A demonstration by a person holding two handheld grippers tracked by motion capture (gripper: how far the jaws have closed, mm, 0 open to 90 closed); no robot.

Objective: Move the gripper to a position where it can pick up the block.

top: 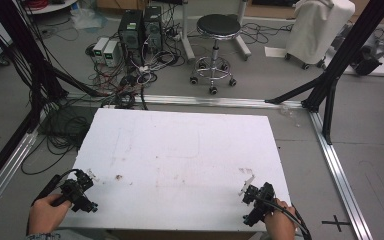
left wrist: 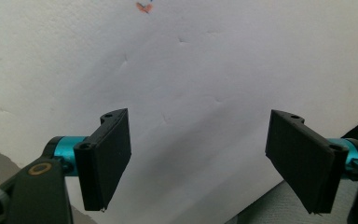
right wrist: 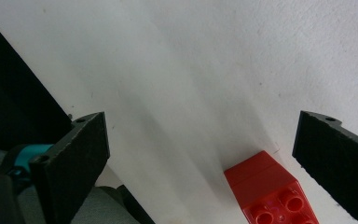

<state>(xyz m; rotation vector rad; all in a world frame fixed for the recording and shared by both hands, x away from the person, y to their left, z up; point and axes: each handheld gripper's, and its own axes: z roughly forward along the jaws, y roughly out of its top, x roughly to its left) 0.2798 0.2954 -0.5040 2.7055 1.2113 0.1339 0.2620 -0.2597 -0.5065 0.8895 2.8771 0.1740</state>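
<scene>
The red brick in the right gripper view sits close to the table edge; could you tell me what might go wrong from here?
1. The red brick lies off-centre between the open jaws of the right claw, nearer one jaw, so closing now might push it sideways or clamp only a corner.
2. The near edge of the white table is close by, so a nudged brick could slide off.
3. The left claw, open and empty, hangs over its own table edge and may clip it if lowered.
</scene>
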